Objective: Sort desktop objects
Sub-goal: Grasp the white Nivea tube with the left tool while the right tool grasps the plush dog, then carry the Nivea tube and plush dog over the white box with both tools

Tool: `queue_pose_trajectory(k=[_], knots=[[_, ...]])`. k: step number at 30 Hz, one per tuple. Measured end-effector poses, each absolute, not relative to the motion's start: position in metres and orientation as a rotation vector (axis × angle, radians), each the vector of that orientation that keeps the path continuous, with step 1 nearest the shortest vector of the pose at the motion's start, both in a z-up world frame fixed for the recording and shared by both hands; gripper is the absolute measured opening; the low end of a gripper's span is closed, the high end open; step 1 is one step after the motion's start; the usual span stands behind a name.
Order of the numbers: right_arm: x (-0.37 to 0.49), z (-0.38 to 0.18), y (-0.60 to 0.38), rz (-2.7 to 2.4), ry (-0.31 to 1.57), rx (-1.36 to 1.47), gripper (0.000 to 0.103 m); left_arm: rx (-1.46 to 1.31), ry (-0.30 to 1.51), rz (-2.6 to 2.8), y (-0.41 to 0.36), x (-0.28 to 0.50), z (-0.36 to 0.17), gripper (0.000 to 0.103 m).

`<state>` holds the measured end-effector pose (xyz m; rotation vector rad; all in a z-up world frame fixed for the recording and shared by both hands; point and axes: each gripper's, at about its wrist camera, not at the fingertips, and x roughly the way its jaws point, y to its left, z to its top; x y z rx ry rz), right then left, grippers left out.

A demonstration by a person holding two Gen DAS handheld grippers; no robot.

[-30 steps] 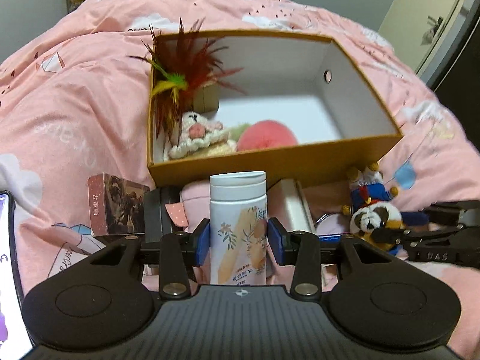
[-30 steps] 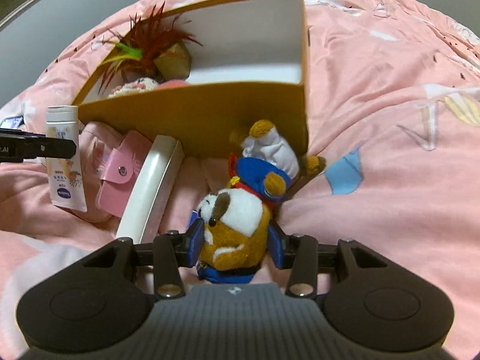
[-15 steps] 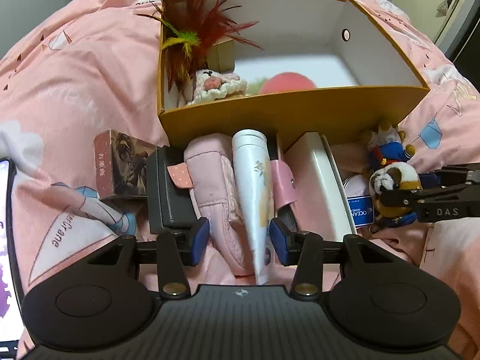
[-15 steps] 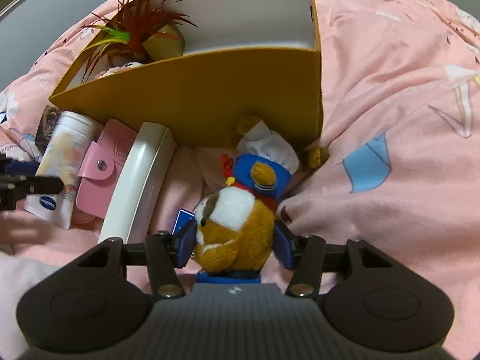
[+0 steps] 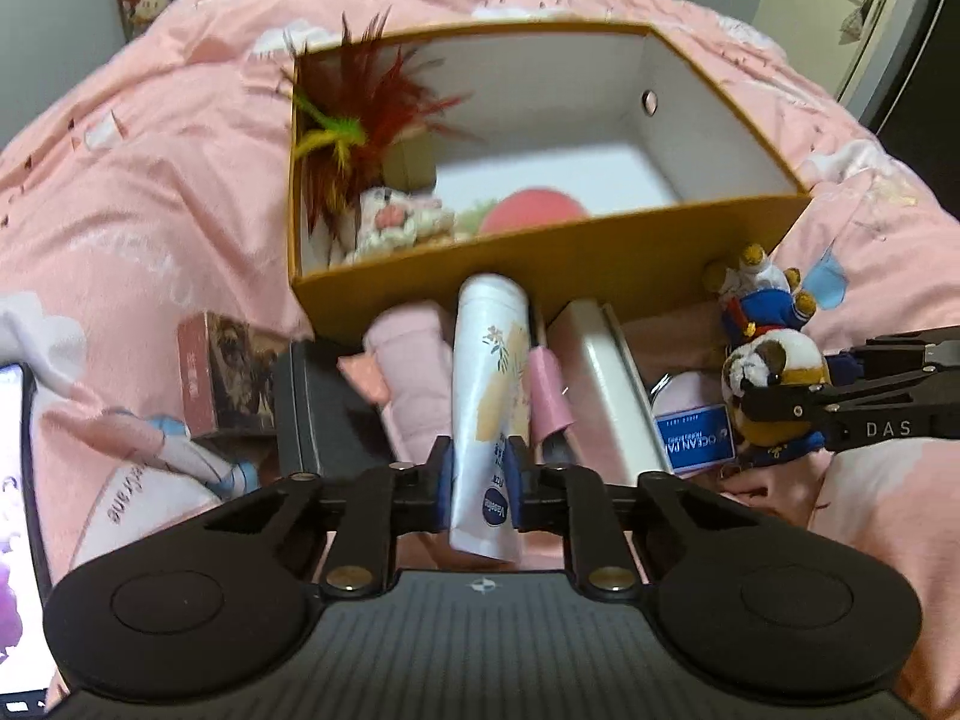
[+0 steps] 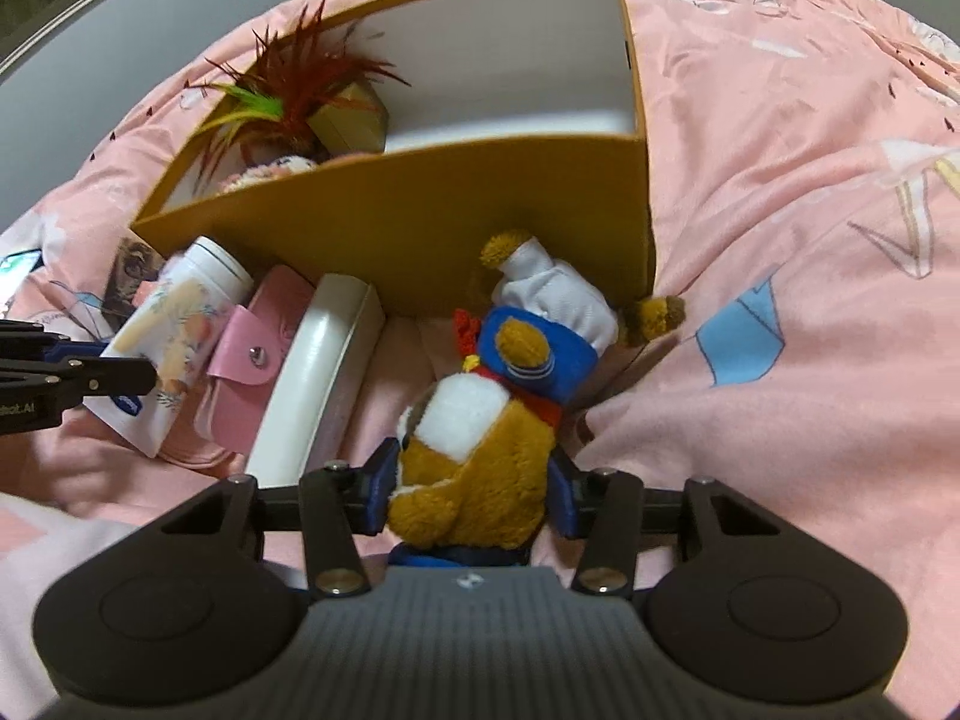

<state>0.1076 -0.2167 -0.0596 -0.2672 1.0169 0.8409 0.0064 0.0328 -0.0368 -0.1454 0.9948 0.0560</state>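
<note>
My left gripper (image 5: pixel 479 483) is shut on a white lotion tube (image 5: pixel 489 384), which tilts forward with its cap toward the yellow box (image 5: pixel 540 264); the tube also shows in the right wrist view (image 6: pixel 174 330). My right gripper (image 6: pixel 468 495) is shut on a brown plush toy in a blue outfit (image 6: pixel 480 438), lying in front of the box's near wall (image 6: pixel 420 228). The toy also shows in the left wrist view (image 5: pixel 774 384). The box holds red feathers (image 5: pixel 372 114), a small crocheted toy (image 5: pixel 396 222) and a pink ball (image 5: pixel 534 213).
On the pink bedding in front of the box lie a white case (image 5: pixel 606 384), a pink wallet (image 6: pixel 246 354), a black case (image 5: pixel 318 408), a small brown picture box (image 5: pixel 228 378) and a blue card (image 5: pixel 696 438). A phone (image 5: pixel 15 516) lies at far left.
The tube, upright a second ago, tipped forward, and my left gripper closed on its lower end. My right gripper stays shut on the plush toy and has shifted slightly.
</note>
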Motion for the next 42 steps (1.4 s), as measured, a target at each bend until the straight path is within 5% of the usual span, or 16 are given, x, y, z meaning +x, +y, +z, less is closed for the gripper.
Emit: queue_pose_trajectory(k=[31,42], knots=[[0.132,0.062,-0.196,1.066,0.759,-0.055,0.051,-0.223,0.664,0.072,0.053,0.042,0.068,0.012],[0.173,0.042,-0.142,0.991,0.757,-0.158,0.051,-0.213,0.682,0.117,0.070,0.120,0.043,0.012]])
